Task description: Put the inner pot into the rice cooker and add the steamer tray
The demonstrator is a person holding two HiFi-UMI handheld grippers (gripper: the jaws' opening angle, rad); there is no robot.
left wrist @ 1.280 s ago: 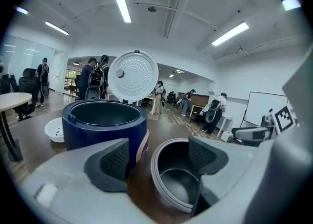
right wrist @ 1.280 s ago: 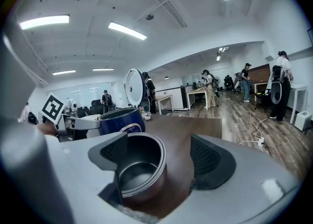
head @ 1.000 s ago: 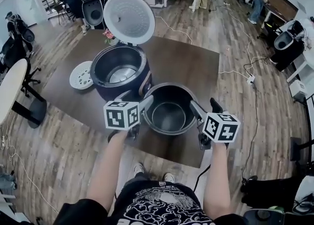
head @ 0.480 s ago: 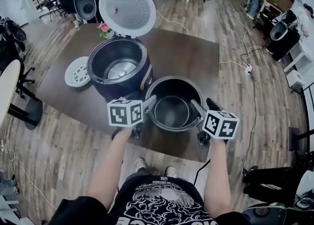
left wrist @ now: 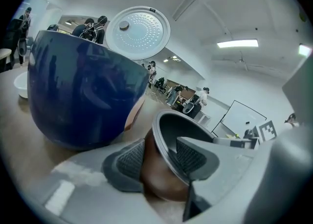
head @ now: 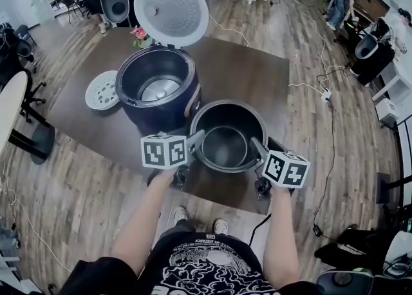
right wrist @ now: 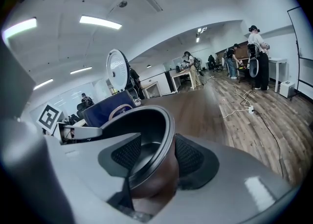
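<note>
Inner pot stands upright on the near part of the dark surface, empty, its open mouth facing up. It is just to the right of the rice cooker and nearer to me. The two are so close that I cannot tell whether they touch.

I have the left gripper at the pot's left rim and the right gripper at its right rim, both angled downward. On each side the fingers have just been closing with the rim between them.

In the left gripper view the left fingers straddle the rim. One ribbed pad lies against the brown outer wall and the other is inside the pot, so I read that side as clamped on the inner pot. The right gripper view shows the same for the right fingers: one pad outside, one inside, gripping the rim.

The cooker is open, its round lid standing up at the far side and its dark cavity showing a metal plate at the bottom. The steamer tray, a white perforated disc, lies flat on the surface just left of the cooker, well apart from both grippers. A small bunch of pink flowers sits at the far left by the lid.
</note>
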